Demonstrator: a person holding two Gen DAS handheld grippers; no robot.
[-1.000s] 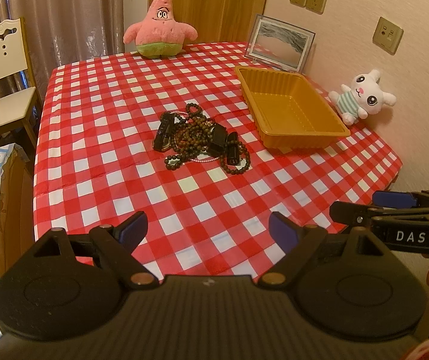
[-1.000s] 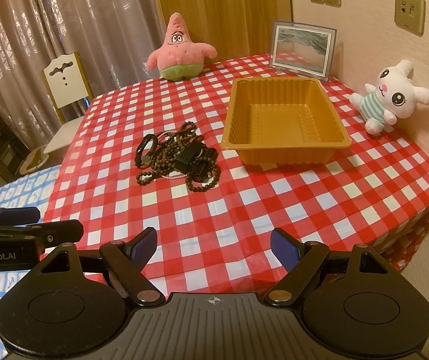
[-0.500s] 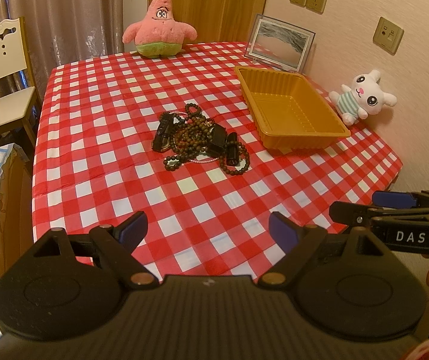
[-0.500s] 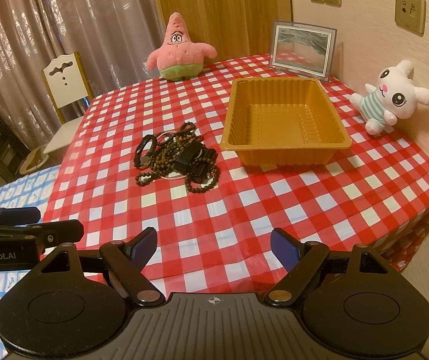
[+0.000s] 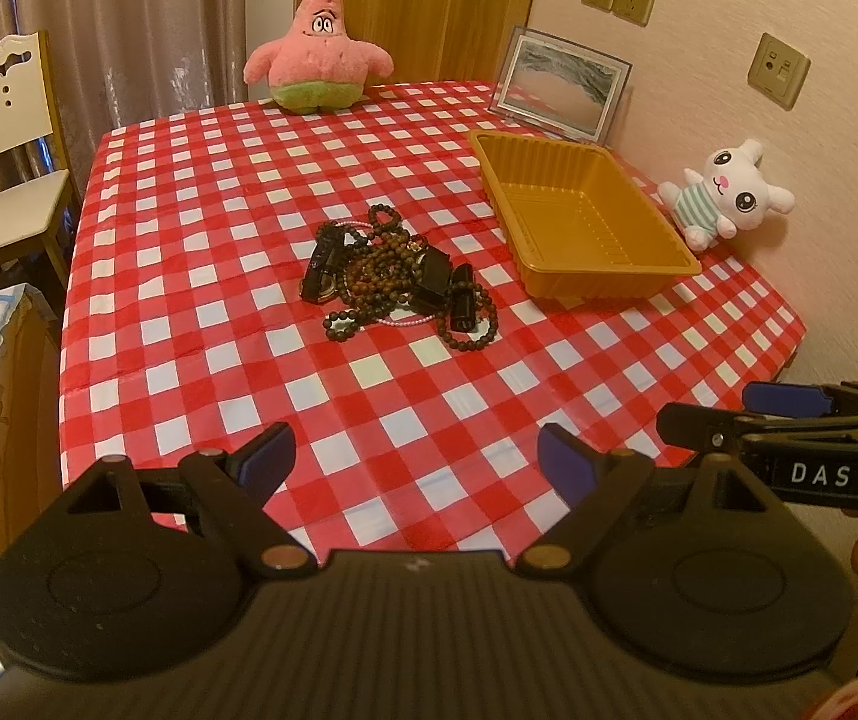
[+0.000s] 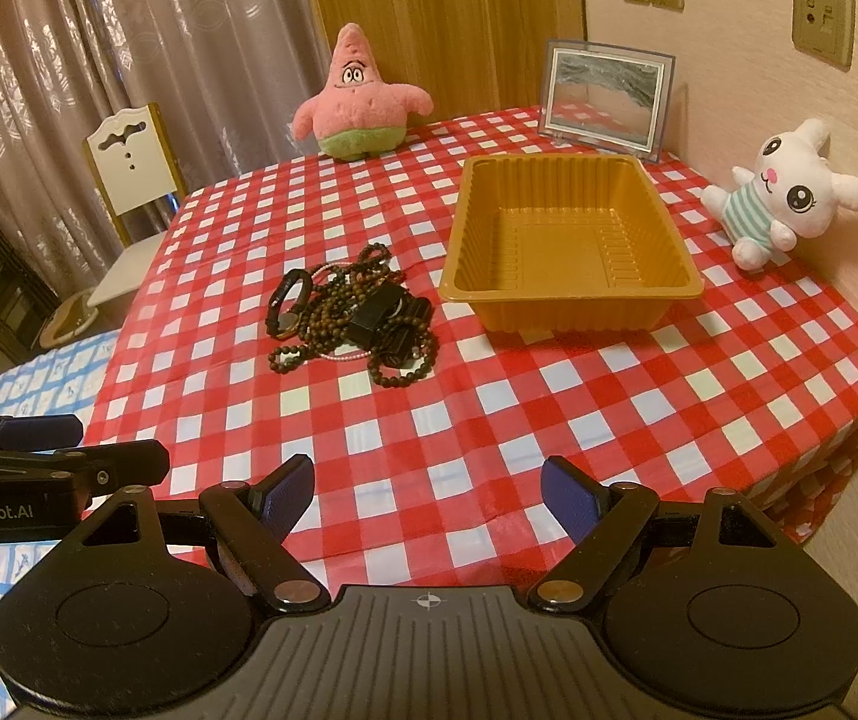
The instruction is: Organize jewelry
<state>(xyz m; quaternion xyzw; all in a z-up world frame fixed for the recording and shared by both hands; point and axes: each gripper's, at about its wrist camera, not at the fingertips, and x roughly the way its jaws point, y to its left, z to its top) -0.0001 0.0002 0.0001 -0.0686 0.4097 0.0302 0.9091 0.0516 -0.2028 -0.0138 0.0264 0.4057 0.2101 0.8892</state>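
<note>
A tangled pile of dark bead bracelets and necklaces point(image 5: 396, 285) lies mid-table on the red-and-white checked cloth; it also shows in the right wrist view point(image 6: 354, 315). An empty orange plastic tray point(image 5: 579, 222) stands to its right, also in the right wrist view point(image 6: 567, 240). My left gripper point(image 5: 414, 459) is open and empty above the table's near edge, well short of the pile. My right gripper point(image 6: 429, 495) is open and empty, also at the near edge. Each gripper shows at the other view's side.
A pink starfish plush point(image 5: 321, 45) sits at the table's far edge. A framed picture point(image 5: 561, 87) and a white bunny plush point(image 5: 723, 192) stand by the right wall. A white chair point(image 5: 6, 138) stands left of the table.
Both grippers have edged slightly forward toward the table. Their jaws stay open. Nothing on the table has moved.
</note>
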